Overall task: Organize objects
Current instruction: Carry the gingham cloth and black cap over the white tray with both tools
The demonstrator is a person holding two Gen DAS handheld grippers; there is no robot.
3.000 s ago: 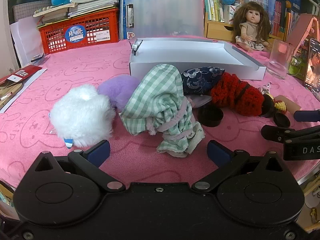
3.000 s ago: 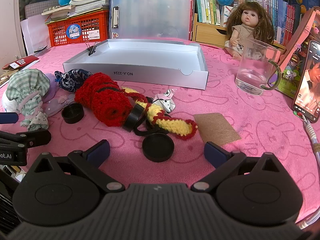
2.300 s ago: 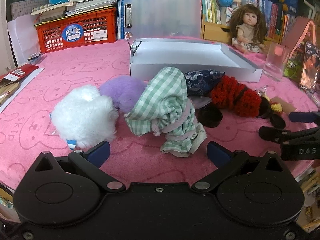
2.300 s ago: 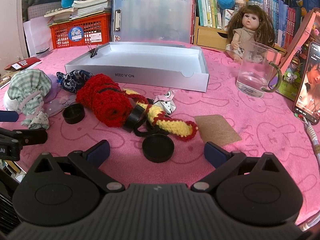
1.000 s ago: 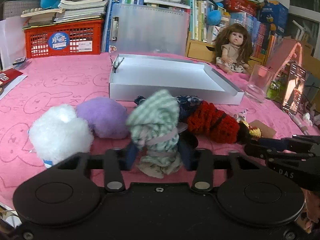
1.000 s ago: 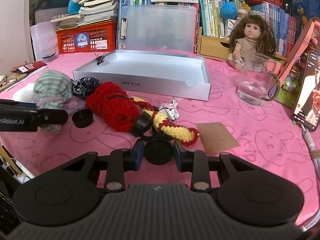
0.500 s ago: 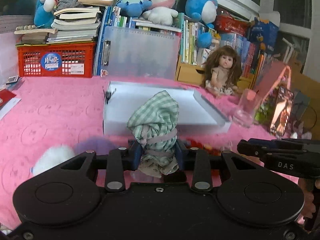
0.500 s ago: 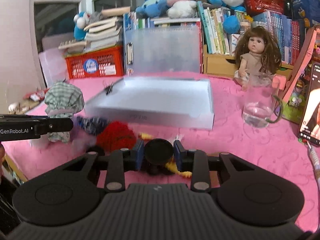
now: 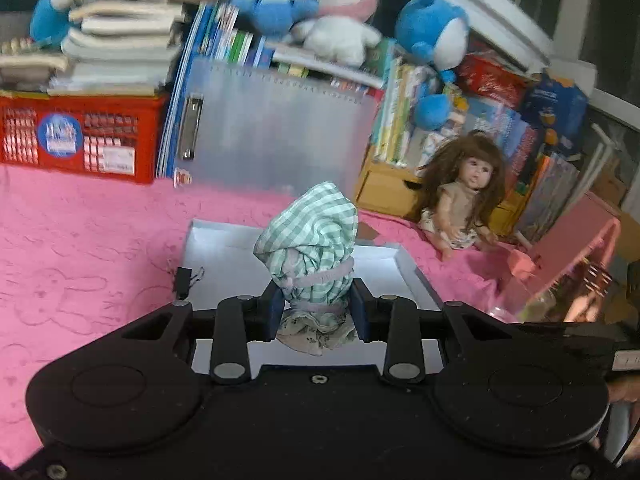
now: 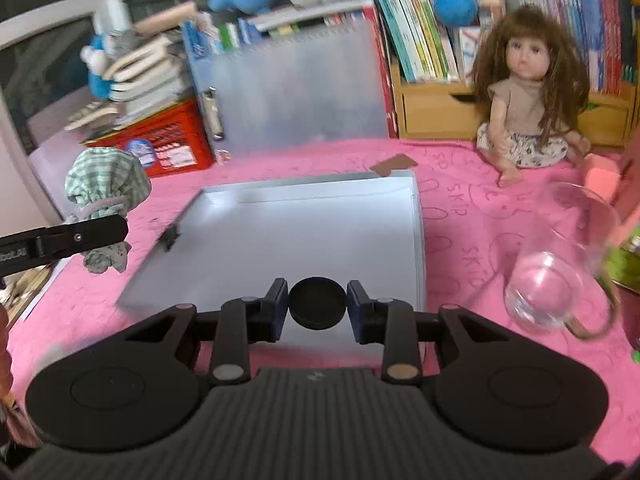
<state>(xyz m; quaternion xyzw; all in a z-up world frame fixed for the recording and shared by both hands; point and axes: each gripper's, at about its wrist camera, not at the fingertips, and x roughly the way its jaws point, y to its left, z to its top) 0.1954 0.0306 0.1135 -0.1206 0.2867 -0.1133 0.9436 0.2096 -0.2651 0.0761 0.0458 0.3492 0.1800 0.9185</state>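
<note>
My left gripper [image 9: 316,314] is shut on a green checked cloth bundle [image 9: 310,240] and holds it up over the near part of the white shallow box [image 9: 224,264]. The bundle also shows in the right wrist view [image 10: 106,188], held at the box's left side. My right gripper [image 10: 317,308] is shut on a black round lid [image 10: 317,307], held in the air over the near end of the white box [image 10: 300,236]. The box's inside looks bare.
A doll [image 10: 528,96] sits at the back right on the pink cloth. A glass mug [image 10: 560,264] stands right of the box. A red basket [image 9: 80,136], a clear folder [image 9: 276,128] and books line the back. A binder clip [image 10: 170,236] grips the box's left wall.
Both grippers shut on their objects about a second ago and lifted them off the table. Both have since moved forward, over the white box.
</note>
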